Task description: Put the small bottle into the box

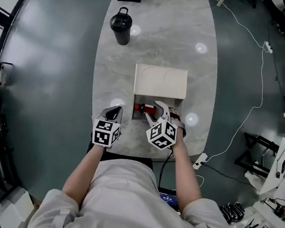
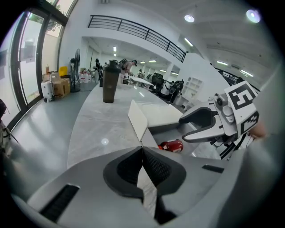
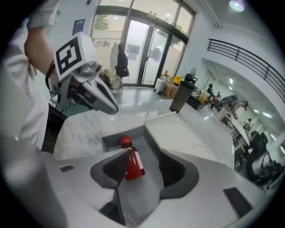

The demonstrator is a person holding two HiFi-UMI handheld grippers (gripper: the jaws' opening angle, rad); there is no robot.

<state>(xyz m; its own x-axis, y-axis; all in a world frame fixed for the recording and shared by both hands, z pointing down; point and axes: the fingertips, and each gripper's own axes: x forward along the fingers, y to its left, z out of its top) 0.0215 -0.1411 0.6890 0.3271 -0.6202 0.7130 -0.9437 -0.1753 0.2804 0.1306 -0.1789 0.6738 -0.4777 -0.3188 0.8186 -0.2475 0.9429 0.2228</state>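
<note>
Right gripper view showed the small bottle (image 3: 132, 162) lying inside the box (image 3: 178, 133), near the tabletop's front edge, between the right gripper's (image 3: 142, 167) 2 wide jaws (left gripper (image 2: 141, 164) closed, empty). The placing seemed done; next, withdraw upward.

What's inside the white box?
A small red bottle lies on its side in the open box, between the open jaws of the right hand-held gripper. In the head view that gripper covers part of the inside.
</note>
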